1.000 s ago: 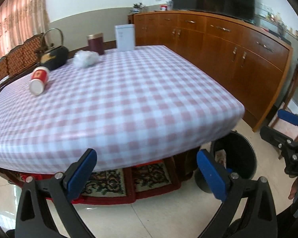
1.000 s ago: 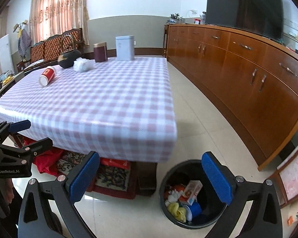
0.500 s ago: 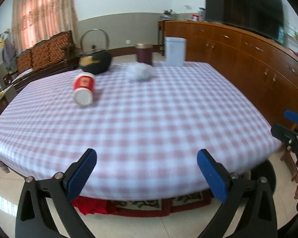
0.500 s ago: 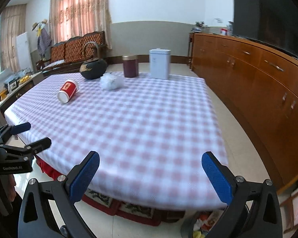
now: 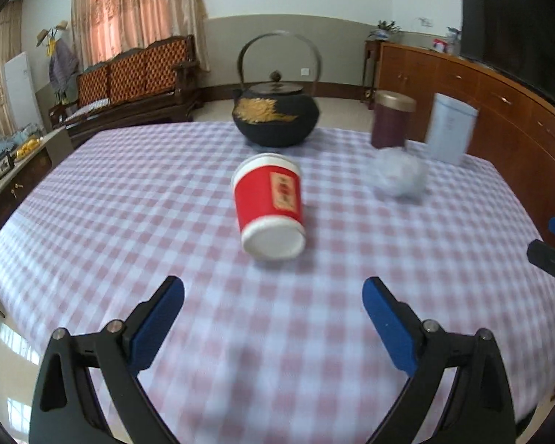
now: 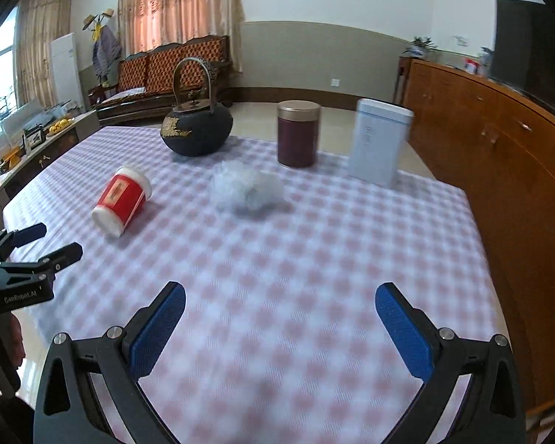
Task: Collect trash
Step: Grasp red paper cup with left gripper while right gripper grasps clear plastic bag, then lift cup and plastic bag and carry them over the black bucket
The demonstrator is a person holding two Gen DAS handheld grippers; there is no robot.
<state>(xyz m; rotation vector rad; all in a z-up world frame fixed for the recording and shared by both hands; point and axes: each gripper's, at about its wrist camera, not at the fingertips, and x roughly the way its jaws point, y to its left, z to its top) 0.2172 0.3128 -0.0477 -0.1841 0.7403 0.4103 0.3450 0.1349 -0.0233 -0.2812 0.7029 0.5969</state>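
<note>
Paper cup (image 5: pixel 268 205): red with white rims and a small label patch, lying on its side, its closed white base facing the left tool; it sits near the middle of the worktop, in front of the kettle.
Crumpled wad (image 6: pixel 246 188): pale, whitish, blurred; it rests on the cloth to the right of the paper cup, apart from it and just in front of the dark canister.
Left tool (image 5: pixel 273 309): wide open, holding nothing, hanging above the cloth short of the paper cup.
Right tool (image 6: pixel 280 316): wide open, holding nothing, above the near part of the worktop, well short of the crumpled wad.
Worktop (image 6: pixel 314 259): covered by a pink and white checked cloth.
Other things on it: a black kettle (image 5: pixel 275 118) with gold decoration and a hoop handle, a dark canister (image 6: pixel 298 133) with a gold lid, and a pale box (image 6: pixel 379 140), all upright along the far side.
Room: wooden cabinets (image 6: pixel 499 140) along the right wall, a wooden bench (image 5: pixel 137 74) under peach curtains (image 6: pixel 177 3) at the back.
</note>
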